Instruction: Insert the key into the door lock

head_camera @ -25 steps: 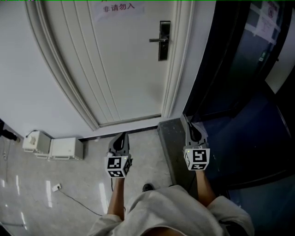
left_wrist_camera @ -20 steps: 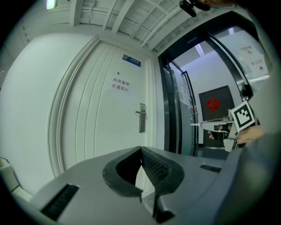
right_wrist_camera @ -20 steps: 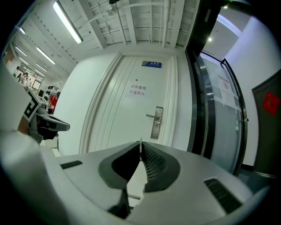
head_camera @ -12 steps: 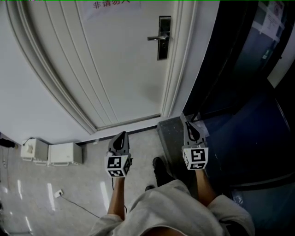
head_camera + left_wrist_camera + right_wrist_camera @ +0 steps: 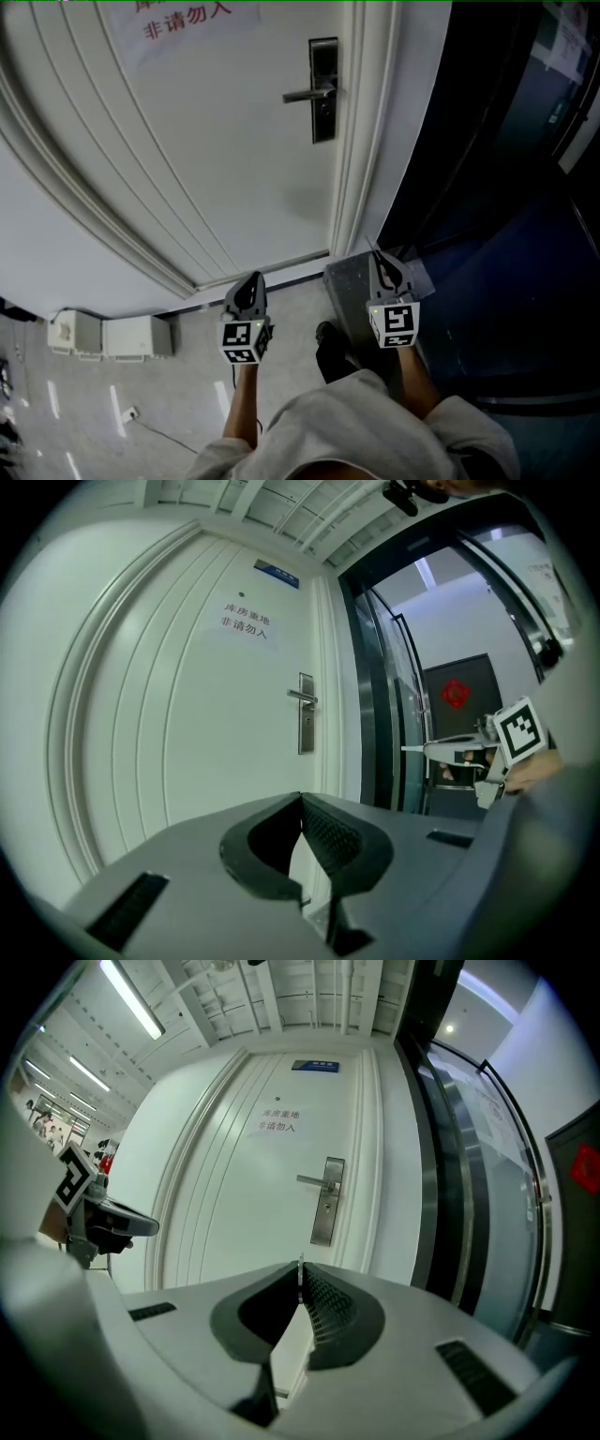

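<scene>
The white door carries a dark lock plate with a lever handle; the plate also shows in the left gripper view and the right gripper view. My right gripper points level at the door, shut on a thin metal key whose blade sticks out past the tips. From the left gripper view that key shows as a thin sliver. My left gripper is held level beside it, jaws shut with nothing between them. Both are well short of the door.
A paper notice is stuck high on the door. Two white boxes sit on the floor at the left wall. A grey block stands at the door frame's foot. Dark glass panels fill the right. A shoe is under me.
Both grippers and the view have moved closer to the door; the lock plate looks larger and lower in the head view. A foot has stepped forward.
</scene>
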`<state>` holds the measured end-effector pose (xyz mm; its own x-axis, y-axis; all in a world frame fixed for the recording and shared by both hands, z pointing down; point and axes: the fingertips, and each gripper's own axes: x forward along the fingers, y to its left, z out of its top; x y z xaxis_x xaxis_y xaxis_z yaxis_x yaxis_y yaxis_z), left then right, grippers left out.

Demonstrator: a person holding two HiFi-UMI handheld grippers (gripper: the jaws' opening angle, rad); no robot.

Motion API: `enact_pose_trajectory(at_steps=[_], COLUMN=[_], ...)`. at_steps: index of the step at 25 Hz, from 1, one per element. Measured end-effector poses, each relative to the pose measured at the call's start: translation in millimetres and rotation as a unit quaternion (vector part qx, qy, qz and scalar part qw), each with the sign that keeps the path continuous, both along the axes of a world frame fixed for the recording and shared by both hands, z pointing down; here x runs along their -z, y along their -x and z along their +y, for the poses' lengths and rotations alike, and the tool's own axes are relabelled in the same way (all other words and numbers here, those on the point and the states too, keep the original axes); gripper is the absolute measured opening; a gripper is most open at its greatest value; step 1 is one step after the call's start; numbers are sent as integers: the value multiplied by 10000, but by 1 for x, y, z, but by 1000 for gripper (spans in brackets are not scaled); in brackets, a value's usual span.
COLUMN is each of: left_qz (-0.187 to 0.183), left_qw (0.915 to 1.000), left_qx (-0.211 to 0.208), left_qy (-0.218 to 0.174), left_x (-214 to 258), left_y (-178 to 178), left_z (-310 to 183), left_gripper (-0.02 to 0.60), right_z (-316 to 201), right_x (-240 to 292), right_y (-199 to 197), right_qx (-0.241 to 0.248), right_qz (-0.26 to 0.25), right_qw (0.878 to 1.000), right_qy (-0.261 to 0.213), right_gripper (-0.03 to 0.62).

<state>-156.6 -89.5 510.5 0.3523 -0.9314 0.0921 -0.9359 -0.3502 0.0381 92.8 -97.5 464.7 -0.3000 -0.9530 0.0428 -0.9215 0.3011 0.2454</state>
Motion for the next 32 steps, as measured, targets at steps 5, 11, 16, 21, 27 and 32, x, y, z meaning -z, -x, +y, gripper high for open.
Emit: enact_pose_trajectory(at_steps=[5, 11, 16, 21, 27, 32], left_qz=[-143, -136, -206, -209, -194, -165], left_qw=[9999, 9997, 9995, 9995, 9990, 9990], left_qx=[18, 173, 248, 248, 389, 385], left_qy=[-5, -74, -43, 19, 97, 156], left_x=[16, 44, 44, 41, 38, 32], left_y=[-20, -34, -45, -58, -47, -35], left_z=[-80, -175, -238, -276, -295, -298], left_gripper=[18, 18, 18, 18, 18, 18], right_z=[-83, -185, -250, -290, -317, -328], right_x=[11, 33, 37, 31, 26, 16], right_y=[-11, -19, -21, -20, -11, 1], right_qx=[145, 385, 556, 705, 827, 819], right_qz=[-66, -139, -112, -77, -76, -12], right_qw=[9999, 9991, 9983, 9975, 9965, 9965], right_qy=[-60, -135, -129, -27, 64, 175], right_gripper=[29, 29, 29, 29, 29, 29])
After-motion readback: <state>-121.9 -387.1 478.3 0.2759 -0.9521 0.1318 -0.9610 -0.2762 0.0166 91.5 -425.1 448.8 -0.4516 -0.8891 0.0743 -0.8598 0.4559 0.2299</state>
